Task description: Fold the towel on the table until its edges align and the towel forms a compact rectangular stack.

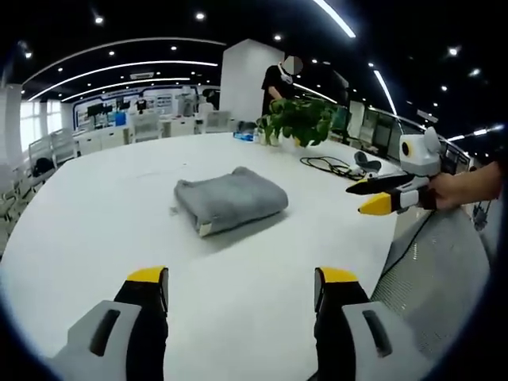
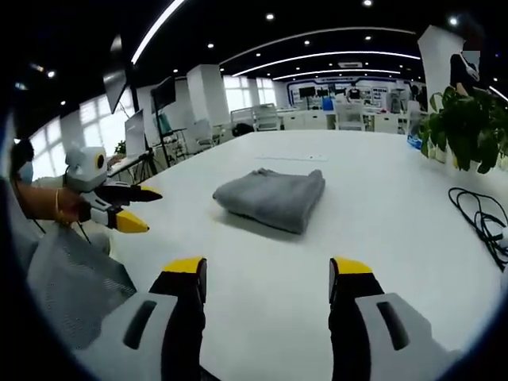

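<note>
the grey towel (image 1: pixel 231 199) lies folded into a compact stack on the white table (image 1: pixel 103 214), apart from both grippers. the left gripper (image 1: pixel 242 287) and the right gripper (image 2: pixel 268 278) hover over the near table edge, fingers spread and empty. a potted plant (image 1: pixel 299 121) and a black cable (image 1: pixel 333 166) sit beyond the towel.

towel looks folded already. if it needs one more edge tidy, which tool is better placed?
Neither clearly, probably. The grey towel lies folded on the white table; left tool and right tool both hang open and apart from it.
</note>
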